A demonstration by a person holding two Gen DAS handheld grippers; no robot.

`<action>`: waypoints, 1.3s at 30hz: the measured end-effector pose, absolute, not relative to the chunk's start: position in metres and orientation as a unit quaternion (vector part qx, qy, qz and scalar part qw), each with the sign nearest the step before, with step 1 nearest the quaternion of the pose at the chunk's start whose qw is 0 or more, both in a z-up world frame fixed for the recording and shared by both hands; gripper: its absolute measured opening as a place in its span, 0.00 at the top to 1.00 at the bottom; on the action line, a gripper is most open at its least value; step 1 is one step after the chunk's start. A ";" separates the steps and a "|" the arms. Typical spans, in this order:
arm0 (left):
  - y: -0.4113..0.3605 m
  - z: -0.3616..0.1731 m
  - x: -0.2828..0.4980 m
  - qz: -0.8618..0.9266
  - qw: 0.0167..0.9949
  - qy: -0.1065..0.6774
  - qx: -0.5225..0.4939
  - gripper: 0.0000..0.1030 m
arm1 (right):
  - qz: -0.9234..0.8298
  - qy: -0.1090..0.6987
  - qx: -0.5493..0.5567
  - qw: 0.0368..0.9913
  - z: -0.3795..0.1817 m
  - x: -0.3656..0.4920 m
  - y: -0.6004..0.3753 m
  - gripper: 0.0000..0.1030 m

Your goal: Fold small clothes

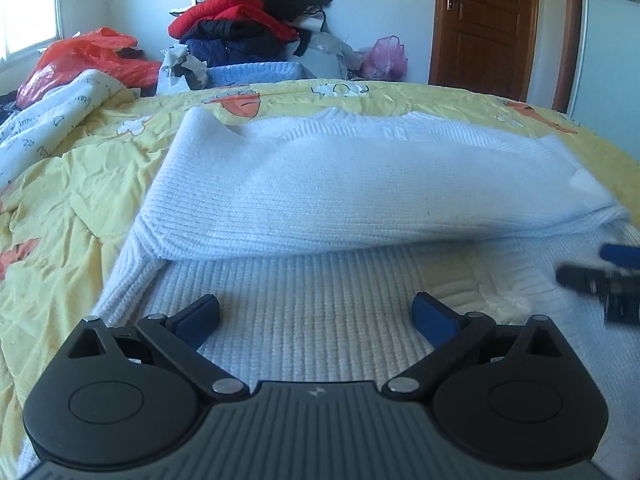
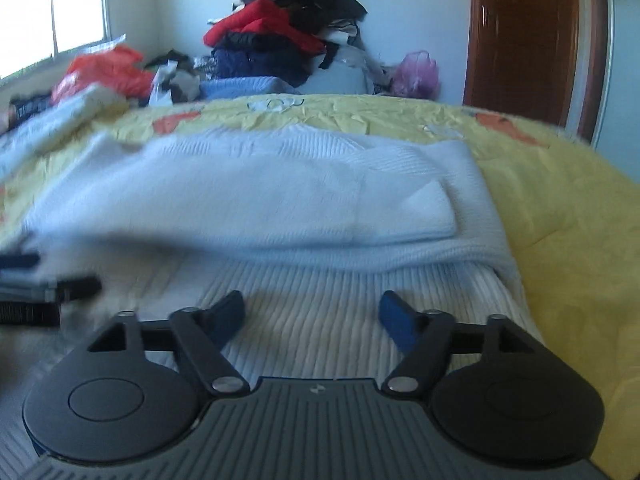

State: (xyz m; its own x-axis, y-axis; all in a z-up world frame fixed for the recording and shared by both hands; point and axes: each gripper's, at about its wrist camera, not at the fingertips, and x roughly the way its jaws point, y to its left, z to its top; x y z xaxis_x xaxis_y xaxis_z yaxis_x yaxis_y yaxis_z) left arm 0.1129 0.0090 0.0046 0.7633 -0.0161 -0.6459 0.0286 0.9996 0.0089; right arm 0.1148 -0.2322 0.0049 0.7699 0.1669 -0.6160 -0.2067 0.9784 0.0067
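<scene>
Ahead of both hand-held grippers, the white sweater's (image 1: 340, 184) folded ridge rises across the path. Open yellow quilt (image 2: 568, 216) flanks it right. A clothes pile (image 1: 248, 20) and, seemingly, bags (image 1: 88, 60) crowd the bed's far edge.

We see a yellow bedspread (image 1: 72, 184) printed with orange and white cartoon figures, wrinkled across the bed. At 10 o'clock lies a rumpled white quilt (image 1: 48, 120) with small dark drawings, and just beyond it an orange plastic bag (image 1: 92, 56). At 12 o'clock a tall pile of clothes (image 1: 248, 16) stands against the pale wall, red jackets between black and navy ones. A folded light blue knit (image 1: 256, 72) sits at its foot. At 1 o'clock we find a pink plastic bag (image 1: 386, 58) near the brown wooden door (image 1: 484, 24). A bright window (image 2: 48, 12) shows at 10 o'clock.
</scene>
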 end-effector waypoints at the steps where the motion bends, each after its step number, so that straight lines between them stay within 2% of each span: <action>1: 0.009 0.005 0.113 -0.012 0.939 0.344 0.010 0.00 | 0.096 0.326 -0.028 0.940 0.005 0.111 -0.233 0.19; 8: 0.008 0.006 0.109 -0.006 0.938 0.346 0.018 0.00 | 0.096 0.334 -0.022 0.937 0.008 0.073 -0.242 0.06; 13: 0.008 0.010 0.079 -0.005 0.933 0.360 0.006 0.00 | 0.094 0.337 -0.028 0.936 0.007 0.066 -0.242 0.02; 39: 0.005 0.006 0.053 -0.001 0.938 0.345 0.016 0.00 | 0.077 0.335 -0.031 0.939 0.004 0.031 -0.240 0.02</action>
State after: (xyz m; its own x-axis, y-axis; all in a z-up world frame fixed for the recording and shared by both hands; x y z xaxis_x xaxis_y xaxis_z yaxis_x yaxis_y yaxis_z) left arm 0.0533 0.0053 0.0064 0.7617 0.0100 -0.6479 0.0124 0.9995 0.0300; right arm 0.0315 -0.2395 0.0043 0.7638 0.1232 -0.6336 -0.1644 0.9864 -0.0063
